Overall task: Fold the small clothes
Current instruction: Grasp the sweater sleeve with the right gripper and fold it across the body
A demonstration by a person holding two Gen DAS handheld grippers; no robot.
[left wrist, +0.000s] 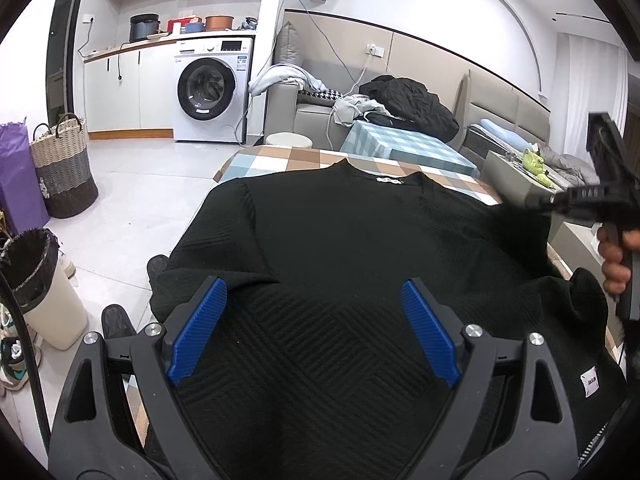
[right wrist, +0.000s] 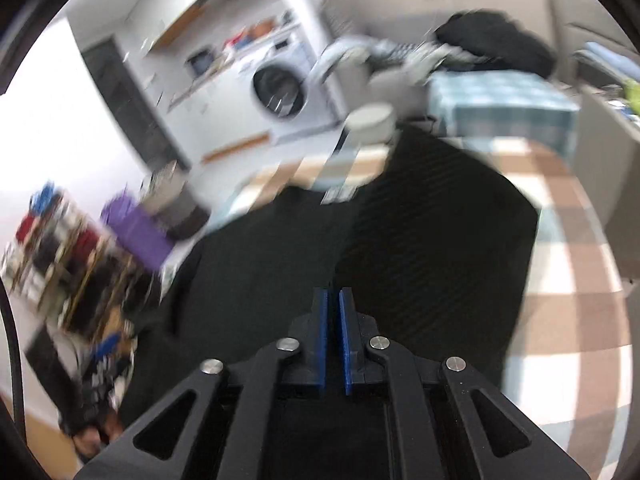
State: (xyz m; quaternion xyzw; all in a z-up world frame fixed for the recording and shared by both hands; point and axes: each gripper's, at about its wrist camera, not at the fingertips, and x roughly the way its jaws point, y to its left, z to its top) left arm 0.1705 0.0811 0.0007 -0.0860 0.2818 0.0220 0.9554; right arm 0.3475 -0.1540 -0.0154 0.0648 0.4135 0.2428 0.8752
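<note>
Black sweater (left wrist: 340,240) lies spread on the checked table (left wrist: 280,158). The left gripper (left wrist: 314,300) hangs over its lower part with jaws wide apart. The right gripper (right wrist: 333,294) is nearly closed, nothing visible between its pads.

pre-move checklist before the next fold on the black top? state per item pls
1. Black top lies flat on the checked table, collar away from the camera: ok.
2. Left tool open over the hem, nothing between its pads: ok.
3. Right tool shut, no cloth visible between its pads: ok.
4. Right wrist view sharp enough to aim: not ok, it is blurred.
5. Right sleeve flat: cannot tell.
</note>
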